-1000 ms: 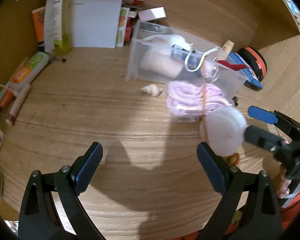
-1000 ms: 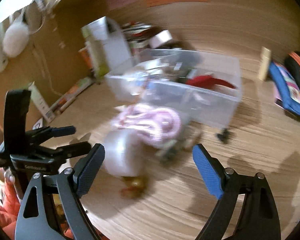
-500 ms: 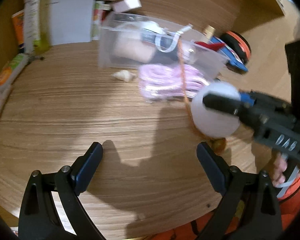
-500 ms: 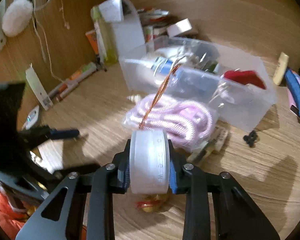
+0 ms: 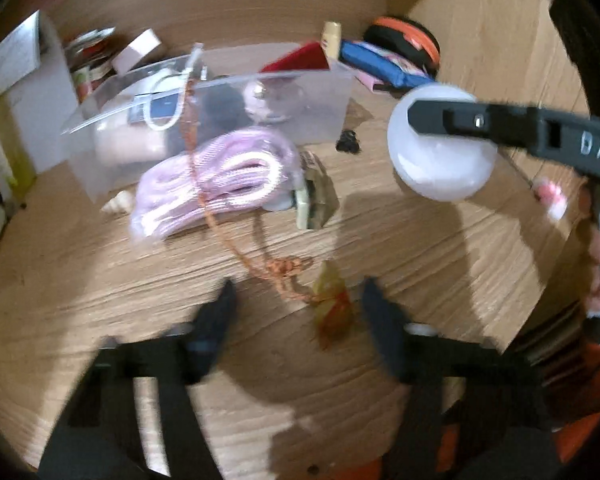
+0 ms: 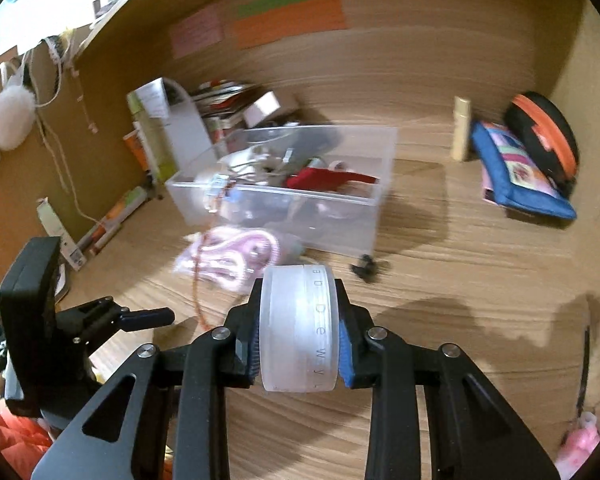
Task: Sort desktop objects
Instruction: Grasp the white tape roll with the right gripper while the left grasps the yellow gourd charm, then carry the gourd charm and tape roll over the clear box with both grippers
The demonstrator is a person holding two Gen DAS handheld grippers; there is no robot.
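Observation:
My right gripper (image 6: 298,344) is shut on a round white frosted jar (image 6: 299,326) and holds it above the wooden desk; the jar also shows in the left wrist view (image 5: 440,148), lifted at the right. My left gripper (image 5: 296,316) is open and low over the desk, around an amber pendant (image 5: 334,304) on an orange cord (image 5: 220,220). A clear plastic bin (image 5: 220,120) with several items stands behind, also in the right wrist view (image 6: 284,188). A pink coiled cable (image 5: 216,180) lies in front of the bin.
A blue pouch (image 6: 520,176) and a black-orange case (image 6: 544,136) lie at the back right. A small black clip (image 6: 366,270), a shell (image 5: 118,202) and a small tan item (image 5: 314,200) lie near the bin. Boxes and booklets (image 6: 168,128) stand at the back left.
My right gripper has lifted the jar up and to the right, off the cord and pendant. My left gripper has moved right and forward, over the pendant.

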